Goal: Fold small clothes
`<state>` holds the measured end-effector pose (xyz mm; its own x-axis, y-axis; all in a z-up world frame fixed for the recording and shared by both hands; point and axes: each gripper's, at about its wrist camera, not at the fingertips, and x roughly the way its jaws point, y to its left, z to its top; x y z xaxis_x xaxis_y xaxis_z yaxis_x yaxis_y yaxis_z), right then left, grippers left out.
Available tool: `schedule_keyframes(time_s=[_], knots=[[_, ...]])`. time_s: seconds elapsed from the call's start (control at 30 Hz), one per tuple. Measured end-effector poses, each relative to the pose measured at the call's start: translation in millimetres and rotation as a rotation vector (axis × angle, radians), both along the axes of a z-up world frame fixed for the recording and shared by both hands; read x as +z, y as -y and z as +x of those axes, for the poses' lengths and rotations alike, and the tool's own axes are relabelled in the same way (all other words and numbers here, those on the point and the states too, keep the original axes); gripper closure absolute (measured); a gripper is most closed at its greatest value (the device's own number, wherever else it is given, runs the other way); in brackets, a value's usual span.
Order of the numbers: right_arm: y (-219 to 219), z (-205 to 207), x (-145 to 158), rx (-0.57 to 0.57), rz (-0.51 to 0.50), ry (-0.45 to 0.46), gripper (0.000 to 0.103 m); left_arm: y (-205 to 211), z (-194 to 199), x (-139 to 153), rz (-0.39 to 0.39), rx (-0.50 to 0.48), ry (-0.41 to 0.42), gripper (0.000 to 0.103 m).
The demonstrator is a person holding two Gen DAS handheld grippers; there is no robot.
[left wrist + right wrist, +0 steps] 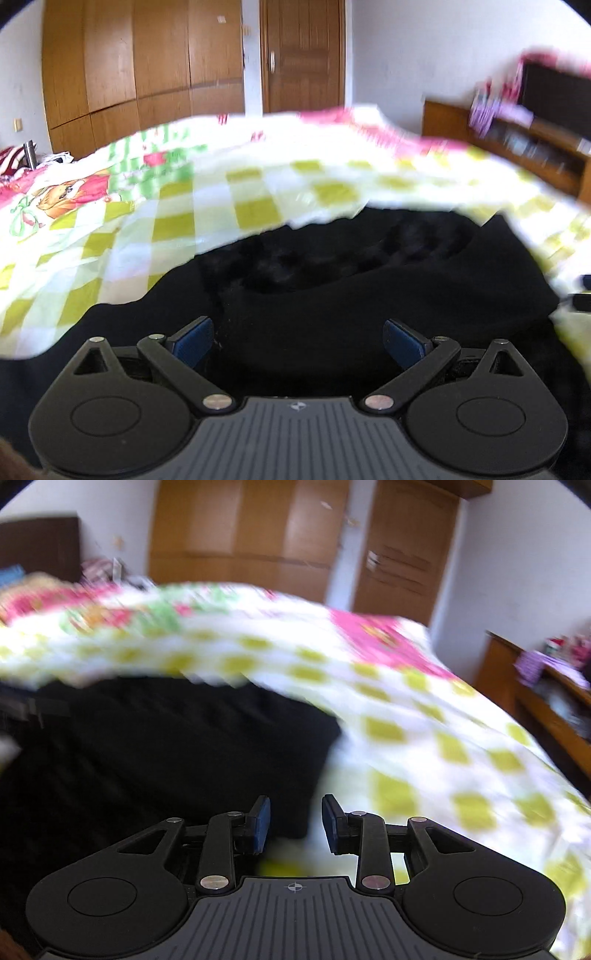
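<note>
1. My left gripper (298,343) stands wide open over the black garment (369,295), with nothing between its blue pads (194,341).
2. My right gripper (295,823) is part open and empty too. It sits at the garment's right edge, where black cloth gives way to the checked bedspread (424,738).
3. The black garment (166,757) lies on the bed near me, spread across the spread in a soft heap, with a rumpled hollow toward its far side in the left view.
4. I judge it light and limp. It should sag from any pinch, drape instead of holding a line, and slide easily over the smooth sheet.
5. The cloth looks matte and a little fuzzy, perhaps knit or fleece. Both views are smeared and the black swallows detail, so I cannot make out seams, sleeves or a hem.
6. Best hold, as I see it, is a pinch at the two near corners or edges, one per gripper, taking a single layer so the fold falls flat.
7. The bedspread is thin cotton-like fabric, white with yellow-green squares and pink cartoon prints. Behind it stand a glossy wooden wardrobe (147,66) and a door (303,55).
</note>
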<state>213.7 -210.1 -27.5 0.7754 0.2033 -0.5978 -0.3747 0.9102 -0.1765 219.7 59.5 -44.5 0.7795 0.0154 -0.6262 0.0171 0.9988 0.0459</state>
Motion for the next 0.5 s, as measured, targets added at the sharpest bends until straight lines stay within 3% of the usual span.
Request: schedule_keyframes(time_s=[0.07, 0.1, 0.17, 0.27, 0.4, 0.5], knots=[[8, 5, -12, 0.003, 0.035, -0.033, 0.072, -4, 25, -20, 0.083, 0.052, -0.099, 0.0], [8, 9, -17, 0.024, 0.062, -0.055, 0.072, -12, 30, -28, 0.084, 0.07, -0.12, 0.0], [0, 16, -26, 0.055, 0.053, -0.044, 0.07, -30, 30, -29, 0.013, 0.1, -0.116, 0.0], [-4, 22, -32, 0.05, 0.058, -0.015, 0.068, -35, 28, -29, 0.068, 0.175, -0.118, 0.0], [1, 24, -35, 0.036, 0.097, -0.007, 0.072, -27, 29, -31, 0.108, 0.18, -0.116, 0.0], [8, 27, -32, 0.008, 0.201, -0.01, 0.072, -25, 27, -30, 0.104, 0.187, -0.115, 0.0]])
